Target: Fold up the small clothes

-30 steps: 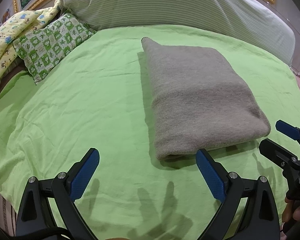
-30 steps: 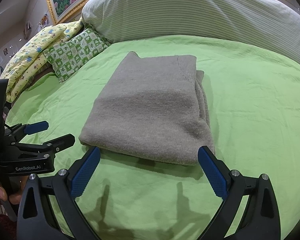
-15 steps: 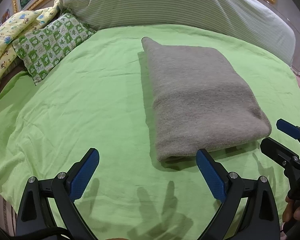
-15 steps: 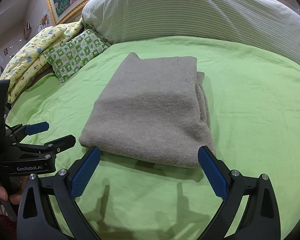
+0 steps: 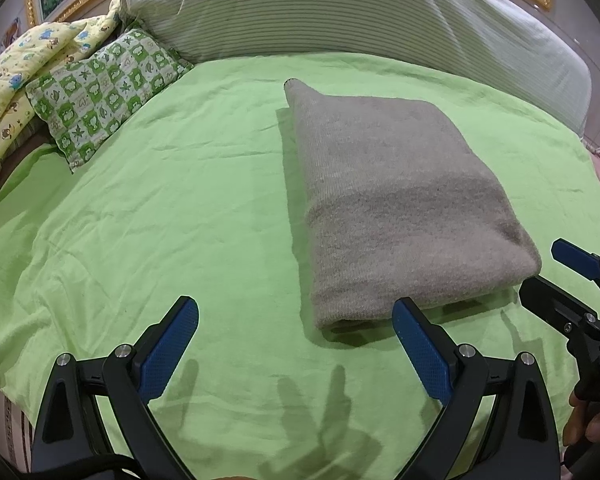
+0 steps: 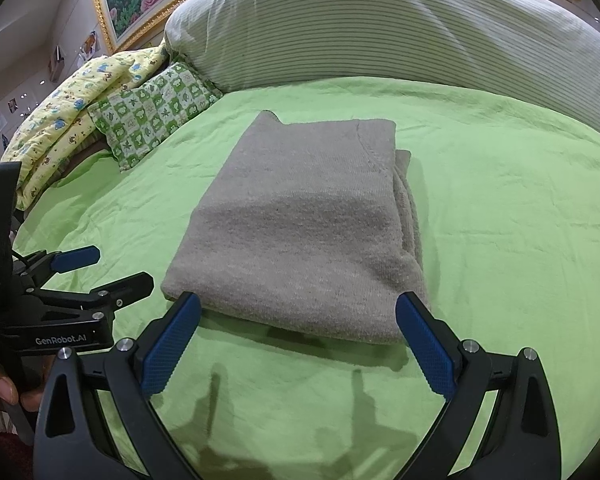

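Note:
A grey knitted garment (image 5: 396, 204) lies folded into a thick rectangle on the green bedsheet (image 5: 160, 220). The same garment (image 6: 304, 232) fills the middle of the right wrist view. My left gripper (image 5: 296, 316) hovers open just short of the garment's near left corner, holding nothing. My right gripper (image 6: 298, 312) is also open and empty, its fingers spanning the garment's near edge without touching it. Each gripper shows in the other's view: the right gripper (image 5: 548, 272) at the right edge, the left gripper (image 6: 108, 270) at the left edge.
A large striped pillow (image 5: 340, 12) runs along the head of the bed. A green patterned cushion (image 5: 104, 88) and a yellow printed quilt (image 5: 16, 64) lie at the far left. Fingers of a hand (image 6: 0, 392) grip the left tool's handle.
Almost nothing differs; both grippers stay open and nearly still, and the folded garment has not moved.

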A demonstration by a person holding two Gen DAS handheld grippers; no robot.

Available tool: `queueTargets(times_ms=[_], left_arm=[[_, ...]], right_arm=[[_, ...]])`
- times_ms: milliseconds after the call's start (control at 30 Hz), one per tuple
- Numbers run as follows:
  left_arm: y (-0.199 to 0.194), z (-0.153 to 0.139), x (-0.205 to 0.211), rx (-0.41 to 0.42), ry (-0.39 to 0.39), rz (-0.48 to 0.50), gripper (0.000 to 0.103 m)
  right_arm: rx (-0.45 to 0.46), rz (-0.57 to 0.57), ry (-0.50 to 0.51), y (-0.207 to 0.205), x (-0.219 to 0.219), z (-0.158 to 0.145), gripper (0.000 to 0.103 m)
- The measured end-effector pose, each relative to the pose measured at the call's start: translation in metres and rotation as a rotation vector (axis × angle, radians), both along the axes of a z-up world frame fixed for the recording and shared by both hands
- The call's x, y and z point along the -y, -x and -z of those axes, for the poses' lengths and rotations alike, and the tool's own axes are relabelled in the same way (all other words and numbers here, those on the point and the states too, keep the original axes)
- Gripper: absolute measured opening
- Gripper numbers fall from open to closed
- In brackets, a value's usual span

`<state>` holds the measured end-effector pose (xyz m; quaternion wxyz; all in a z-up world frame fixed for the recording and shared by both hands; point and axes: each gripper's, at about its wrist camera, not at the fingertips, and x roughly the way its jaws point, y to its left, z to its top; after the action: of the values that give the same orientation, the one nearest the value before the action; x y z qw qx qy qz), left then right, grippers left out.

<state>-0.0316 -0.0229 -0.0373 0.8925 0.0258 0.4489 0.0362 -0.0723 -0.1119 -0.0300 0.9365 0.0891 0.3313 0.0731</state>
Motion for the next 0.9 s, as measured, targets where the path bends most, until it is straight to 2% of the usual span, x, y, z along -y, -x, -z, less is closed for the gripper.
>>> queueTargets(times_ms=[633, 900], left_arm=[[0.0, -0.006, 0.007, 0.015, -0.002, -0.007, 0.098], [0.002, -0.012, 0.011, 0.063, -0.023, 0.001, 0.098]], right_arm=[[0.019, -0.002, -0.005, 0.001, 0.006, -0.007, 0.098], [0.018, 0.009, -0.016, -0.002, 0.012, -0.007, 0.098]])
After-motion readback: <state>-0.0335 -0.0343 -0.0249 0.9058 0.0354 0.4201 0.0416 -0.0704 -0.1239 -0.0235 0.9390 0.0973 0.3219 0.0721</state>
